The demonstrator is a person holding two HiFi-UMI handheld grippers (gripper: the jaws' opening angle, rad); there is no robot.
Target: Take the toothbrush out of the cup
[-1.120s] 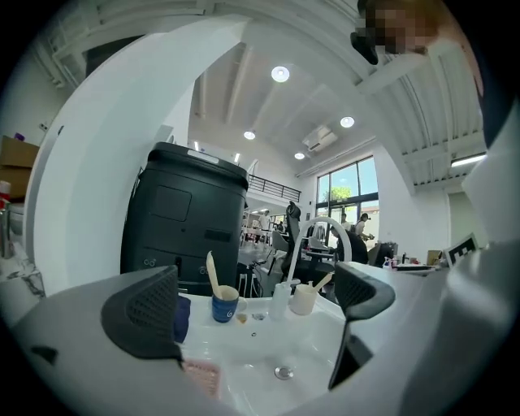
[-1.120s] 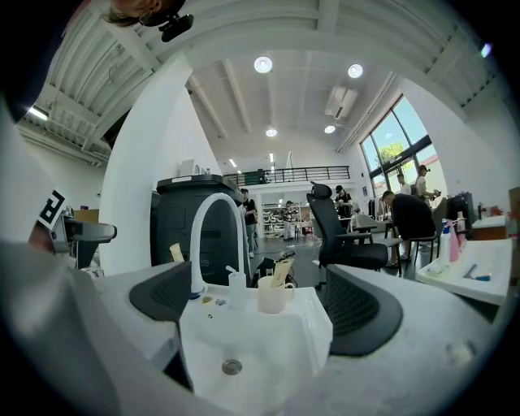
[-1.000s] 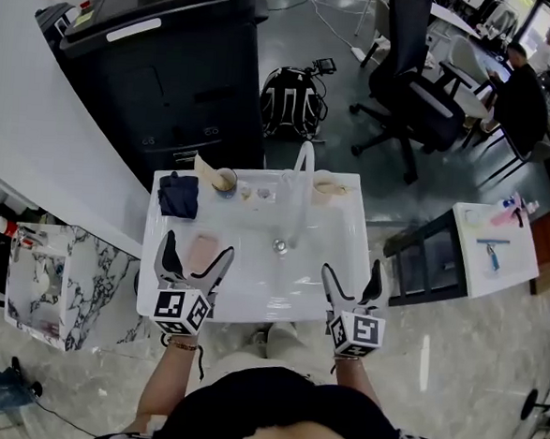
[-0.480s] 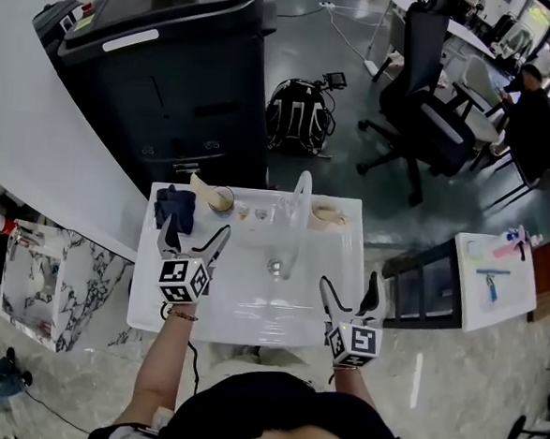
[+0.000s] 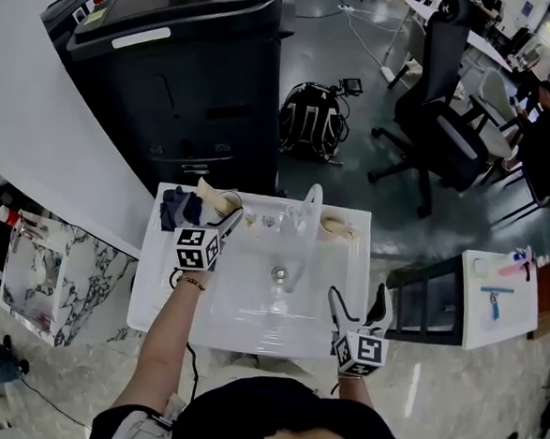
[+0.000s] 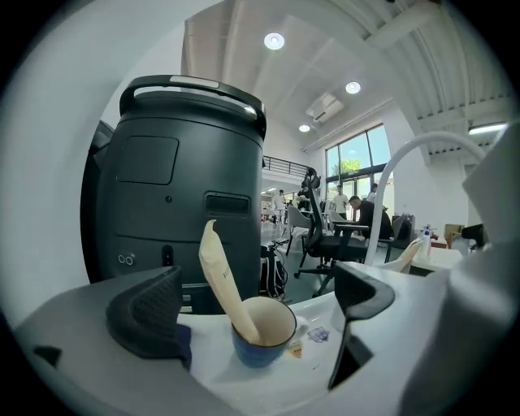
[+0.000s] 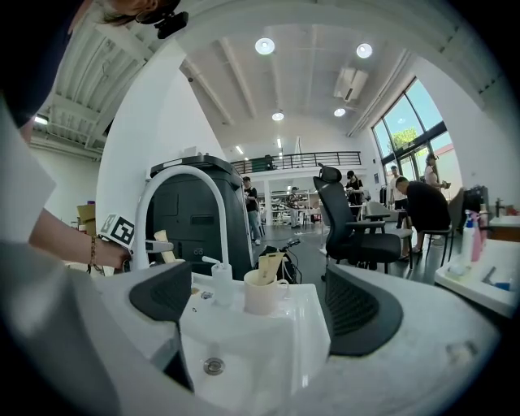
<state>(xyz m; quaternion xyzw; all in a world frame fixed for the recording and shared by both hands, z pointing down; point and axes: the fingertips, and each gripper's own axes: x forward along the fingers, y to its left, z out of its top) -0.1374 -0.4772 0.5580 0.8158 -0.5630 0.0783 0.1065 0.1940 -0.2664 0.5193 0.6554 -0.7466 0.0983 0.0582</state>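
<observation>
A blue cup (image 6: 262, 333) stands on the back left corner of the white sink (image 5: 248, 329). A toothbrush in a cream paper sleeve (image 6: 221, 272) leans out of it to the left. In the head view my left gripper (image 5: 214, 217) hovers just in front of this cup (image 5: 225, 201). Its jaws are open, one on each side of the cup in the left gripper view, touching nothing. My right gripper (image 5: 359, 299) is open and empty over the sink's front right edge. From there it looks at a white mug (image 7: 262, 292) holding another wrapped brush.
A tall white faucet (image 5: 308, 216) and a soap dispenser (image 7: 219, 280) stand at the back of the sink. A dark cloth (image 5: 177, 207) lies left of the blue cup. A big black machine (image 5: 182, 67) stands behind the sink, with a backpack (image 5: 315, 123) on the floor.
My left gripper has moved from the sink's front edge to the back left corner, up to the blue cup. The right gripper has stayed near the front edge.
</observation>
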